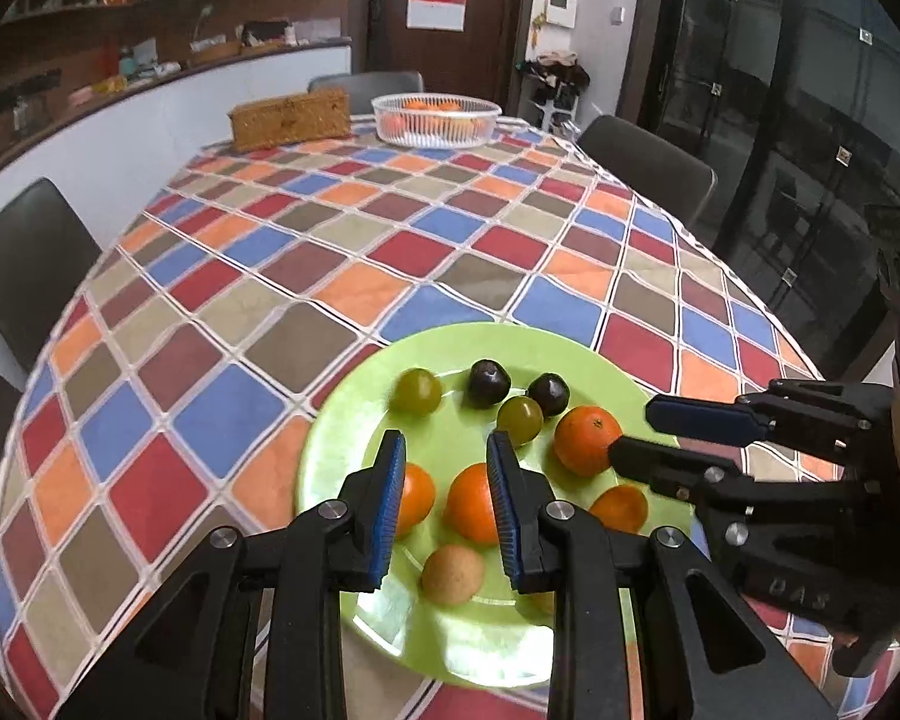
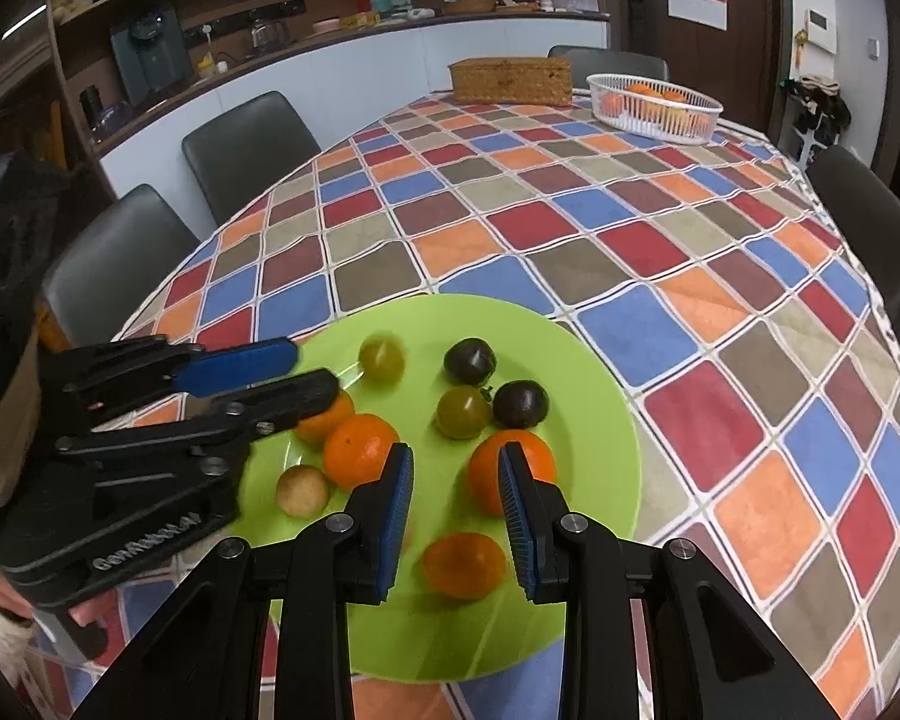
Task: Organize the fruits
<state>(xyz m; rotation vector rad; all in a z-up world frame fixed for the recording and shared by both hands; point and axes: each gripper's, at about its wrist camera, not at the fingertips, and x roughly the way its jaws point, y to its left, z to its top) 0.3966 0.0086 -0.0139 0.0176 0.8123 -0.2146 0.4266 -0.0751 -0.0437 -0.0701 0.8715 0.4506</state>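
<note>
A green plate (image 1: 354, 420) (image 2: 600, 420) at the near table edge holds several oranges, two green fruits (image 1: 415, 391), two dark plums (image 1: 489, 383) and a small tan fruit (image 1: 452, 575) (image 2: 302, 489). My left gripper (image 1: 447, 447) (image 2: 315, 369) is open and empty above the plate, an orange (image 1: 471, 504) (image 2: 359, 450) showing between its fingers. My right gripper (image 2: 457, 459) (image 1: 630, 429) is open and empty over the plate's right side, one finger close to an orange (image 1: 587, 440) (image 2: 510, 468). Another orange (image 2: 463, 564) lies below it.
A white basket (image 1: 437, 119) (image 2: 654, 103) with oranges and a wicker box (image 1: 290, 119) (image 2: 511, 81) stand at the far end of the checkered tablecloth (image 1: 330, 252). Dark chairs (image 2: 246, 147) surround the table.
</note>
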